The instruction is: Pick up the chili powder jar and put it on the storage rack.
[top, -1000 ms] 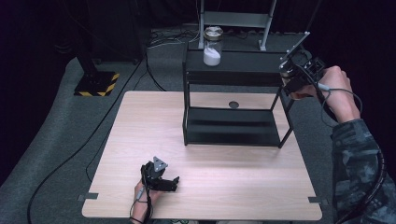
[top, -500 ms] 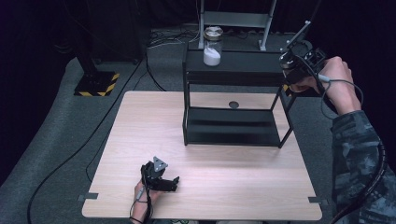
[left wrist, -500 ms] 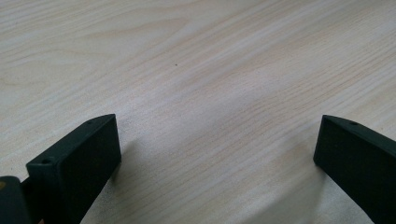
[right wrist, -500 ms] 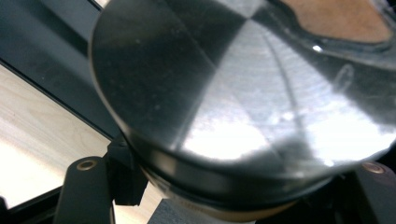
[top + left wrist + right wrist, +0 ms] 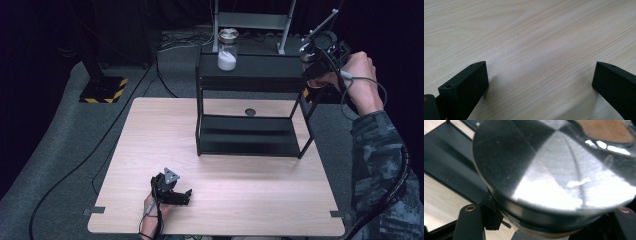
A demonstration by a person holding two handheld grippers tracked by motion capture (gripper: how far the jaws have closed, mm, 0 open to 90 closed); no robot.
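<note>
My right gripper is held up at the right end of the top of the black two-tier rack, shut on a jar with a brushed metal lid. In the right gripper view the lid looms close, with the jar clamped between the jaws of the right gripper; the jar's contents are hidden. A second glass jar, part full of white powder, stands on the rack's top at the left. My left gripper rests on the wooden table near its front edge, open, its jaws wide apart over bare wood.
The rack's lower shelf holds nothing. A small dark round hole marks the table behind it. Cables and a yellow-black striped stand base lie on the grey floor to the left. A metal frame stands beyond the rack.
My right gripper, with the jar in it, has risen a little beside the rack's top right end. The left gripper has stayed put.
</note>
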